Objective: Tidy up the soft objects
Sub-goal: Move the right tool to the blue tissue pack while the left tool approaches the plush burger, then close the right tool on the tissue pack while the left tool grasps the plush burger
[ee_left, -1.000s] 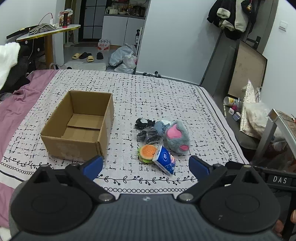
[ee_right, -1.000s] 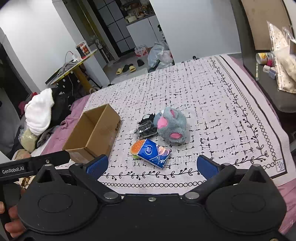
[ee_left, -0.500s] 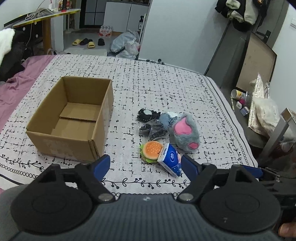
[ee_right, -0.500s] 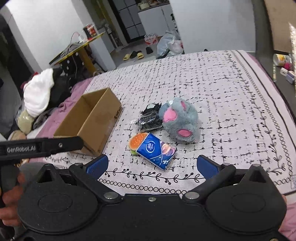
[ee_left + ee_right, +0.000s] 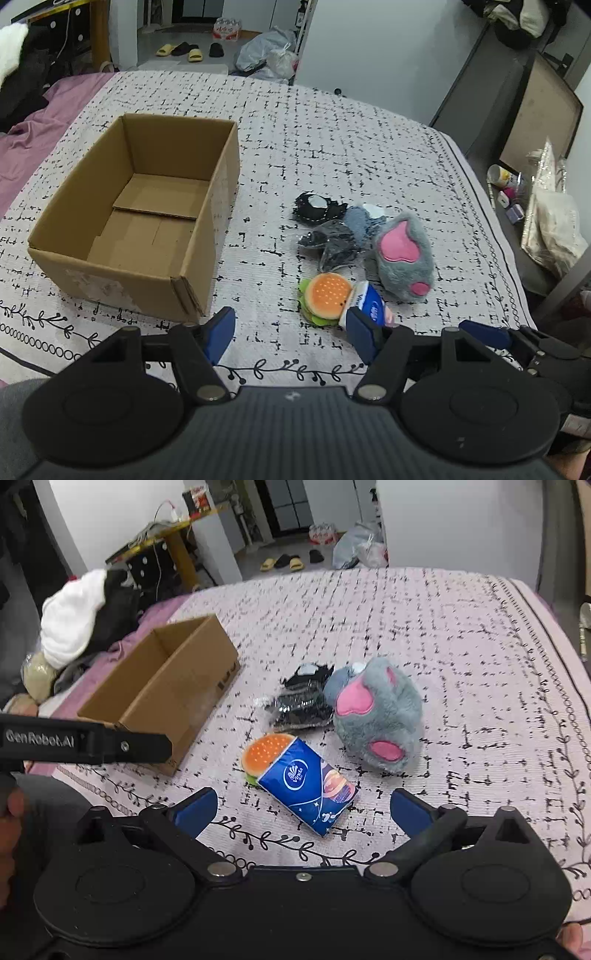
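An empty cardboard box (image 5: pixel 92 273) (image 5: pixel 177 686) stands open on the patterned bedspread. To its right lies a pile: a grey and pink plush (image 5: pixel 404 258) (image 5: pixel 376 716), a burger plush (image 5: pixel 327 299) (image 5: pixel 264 751), a blue tissue pack (image 5: pixel 308 788) (image 5: pixel 369 301), a dark bagged item (image 5: pixel 332 243) (image 5: pixel 301 709) and a black soft piece (image 5: pixel 316 206). My left gripper (image 5: pixel 291 332) is open and empty, near the box's front corner and the burger. My right gripper (image 5: pixel 303 808) is open and empty, just in front of the tissue pack.
The bedspread (image 5: pixel 332 147) ends at the near edge and at the right, where a side surface holds cups and bags (image 5: pixel 546 221). A pile of clothes (image 5: pixel 81 616) lies left of the box. The left gripper's arm (image 5: pixel 85 740) crosses the right wrist view.
Both grippers have moved forward and down toward the pile. The objects and box look larger and have not moved. Both grippers stay open.
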{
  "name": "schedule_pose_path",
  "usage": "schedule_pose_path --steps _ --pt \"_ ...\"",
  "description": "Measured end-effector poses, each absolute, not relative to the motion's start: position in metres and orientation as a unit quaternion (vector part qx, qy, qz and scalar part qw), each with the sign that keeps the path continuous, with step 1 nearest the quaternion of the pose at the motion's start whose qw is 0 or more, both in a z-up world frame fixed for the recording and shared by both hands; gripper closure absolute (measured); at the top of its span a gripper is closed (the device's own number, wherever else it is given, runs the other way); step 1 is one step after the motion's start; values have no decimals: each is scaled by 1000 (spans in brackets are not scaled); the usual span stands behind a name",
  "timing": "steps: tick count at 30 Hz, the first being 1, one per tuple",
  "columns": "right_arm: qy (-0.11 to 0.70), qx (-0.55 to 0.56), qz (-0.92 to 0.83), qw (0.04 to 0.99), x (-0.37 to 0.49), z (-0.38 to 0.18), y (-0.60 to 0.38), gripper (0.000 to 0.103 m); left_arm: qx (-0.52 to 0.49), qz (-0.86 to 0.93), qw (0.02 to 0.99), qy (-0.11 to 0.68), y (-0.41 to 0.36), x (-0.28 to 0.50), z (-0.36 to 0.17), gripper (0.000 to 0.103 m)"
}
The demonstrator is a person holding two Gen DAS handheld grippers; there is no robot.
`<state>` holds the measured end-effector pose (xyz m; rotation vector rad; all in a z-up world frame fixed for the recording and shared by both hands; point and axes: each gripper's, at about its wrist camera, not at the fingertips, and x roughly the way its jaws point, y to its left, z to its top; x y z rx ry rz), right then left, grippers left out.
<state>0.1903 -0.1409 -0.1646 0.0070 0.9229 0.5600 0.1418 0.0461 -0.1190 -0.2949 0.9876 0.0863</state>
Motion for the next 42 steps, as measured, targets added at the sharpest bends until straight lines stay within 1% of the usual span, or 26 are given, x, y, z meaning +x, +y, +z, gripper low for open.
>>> schedule_pose_path --steps 6,12,18,20,21,22,23,26,37,42 --pt "455 -18 268 849 204 -183 -127 8 -147 45 860 487 51 158 -132 38" --pt "463 -27 263 846 220 -200 -120 8 -147 39 855 496 49 172 -142 38" --pt "449 -34 269 852 229 -211 -116 9 -148 36 846 512 45 187 -155 38" --pt "448 -31 279 849 231 -214 -116 17 -147 35 844 515 43 190 -158 38" --pt "447 -30 285 847 231 -215 -116 20 -147 33 844 515 42 193 -160 38" --pt "449 -31 288 845 232 -217 -116 29 -147 32 843 516 41 195 -161 38" --pt "454 -33 289 842 233 -219 -116 35 -147 32 842 518 39 198 -164 38" --pt "458 -29 289 840 234 -220 -121 38 -148 31 839 523 35 204 -170 38" --pt "478 -3 258 840 226 -216 -153 40 -135 24 824 550 12 223 -202 37" --pt "486 5 243 840 222 -215 -160 40 -108 33 831 545 -1 227 -207 35"
